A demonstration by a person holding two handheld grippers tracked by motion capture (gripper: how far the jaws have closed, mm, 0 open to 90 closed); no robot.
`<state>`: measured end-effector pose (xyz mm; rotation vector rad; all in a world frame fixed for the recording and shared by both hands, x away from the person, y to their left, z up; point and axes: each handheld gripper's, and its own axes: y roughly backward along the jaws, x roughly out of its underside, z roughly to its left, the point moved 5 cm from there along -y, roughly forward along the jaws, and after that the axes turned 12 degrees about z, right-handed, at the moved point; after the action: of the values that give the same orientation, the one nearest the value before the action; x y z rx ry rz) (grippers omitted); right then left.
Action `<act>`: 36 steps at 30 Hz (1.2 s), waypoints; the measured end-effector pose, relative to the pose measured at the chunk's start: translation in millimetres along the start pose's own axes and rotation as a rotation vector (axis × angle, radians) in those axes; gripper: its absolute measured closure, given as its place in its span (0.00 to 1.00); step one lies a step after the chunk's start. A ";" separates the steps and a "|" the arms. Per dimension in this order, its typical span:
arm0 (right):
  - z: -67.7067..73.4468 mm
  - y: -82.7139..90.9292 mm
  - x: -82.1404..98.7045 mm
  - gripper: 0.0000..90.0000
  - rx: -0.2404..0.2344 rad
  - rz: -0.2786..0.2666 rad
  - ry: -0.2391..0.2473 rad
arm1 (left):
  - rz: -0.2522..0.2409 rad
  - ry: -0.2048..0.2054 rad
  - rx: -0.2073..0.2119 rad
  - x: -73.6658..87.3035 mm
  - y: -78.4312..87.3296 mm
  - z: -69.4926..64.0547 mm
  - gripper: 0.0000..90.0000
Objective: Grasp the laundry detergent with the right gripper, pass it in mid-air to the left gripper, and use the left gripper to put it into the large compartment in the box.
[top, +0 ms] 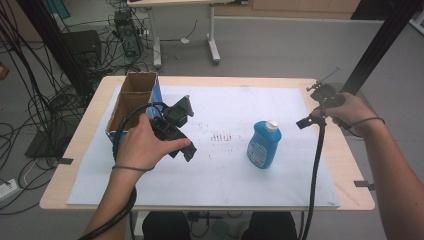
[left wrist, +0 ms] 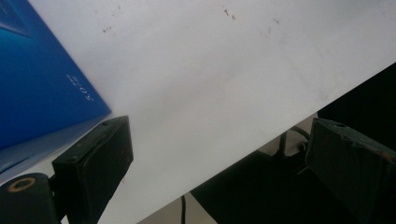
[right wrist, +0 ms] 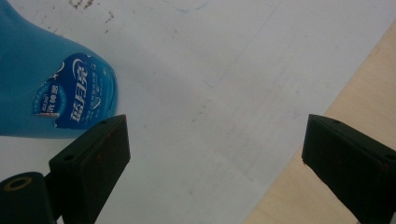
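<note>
We see the blue bottle (top: 264, 145) standing upright with its white cap on the white sheet (top: 225, 175) that covers the desk (top: 345, 165), right of the middle; the open cardboard box (top: 131, 102) with blue sides stands at the far left of the sheet; our left tongs (top: 180, 131) hang just beside the box, held in the left hand (top: 142, 145), their jaws wide apart with nothing between them; our right tongs (top: 320, 107) hover over the desk's right edge, well apart from the bottle, jaws likewise spread and empty; in the right gripper view the bottle's label (right wrist: 70, 100) sits just left of the left jaw, not touching it.
</note>
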<state>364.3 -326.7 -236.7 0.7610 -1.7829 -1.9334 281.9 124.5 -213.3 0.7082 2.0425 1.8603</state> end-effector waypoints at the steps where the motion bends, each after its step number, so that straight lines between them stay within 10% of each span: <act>1: 0.1 -0.6 1.5 0.09 0.000 -0.002 -0.002 | 0.004 -0.001 0.001 -0.3 -1.1 -0.5 0.09; 36: 19.6 -17.1 68.3 0.08 -0.031 -0.117 0.005 | 0.028 -0.006 0.016 -6.2 -17.9 -5.7 0.09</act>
<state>300.5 -352.4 -261.2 0.8759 -1.7371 -2.0263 281.3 115.6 -231.0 0.7491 2.0559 1.8568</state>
